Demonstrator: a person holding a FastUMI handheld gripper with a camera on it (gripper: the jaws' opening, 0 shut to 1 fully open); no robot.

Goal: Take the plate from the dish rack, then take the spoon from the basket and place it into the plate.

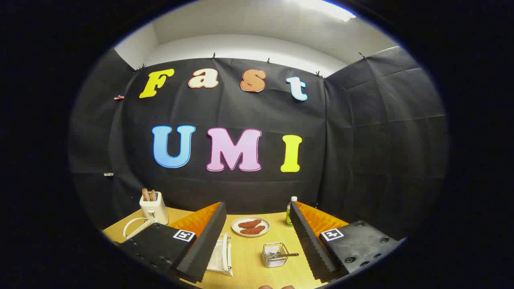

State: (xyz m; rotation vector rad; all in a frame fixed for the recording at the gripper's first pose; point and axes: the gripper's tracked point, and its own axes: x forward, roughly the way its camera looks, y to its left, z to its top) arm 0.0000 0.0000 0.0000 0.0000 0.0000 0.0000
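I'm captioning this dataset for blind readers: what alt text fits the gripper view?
The open gripper hangs empty above a wooden table, its fingers framing a wire basket holding a spoon and, beyond, a plate of reddish food. A white dish rack lies by one finger; a toaster and bottle stand behind.

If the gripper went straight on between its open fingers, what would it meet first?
Probably the wire basket with the spoon, just ahead of the open gripper; depth is hard to judge.

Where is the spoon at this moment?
The spoon lies in the wire basket on the table, between the open fingers, before the plate of food.
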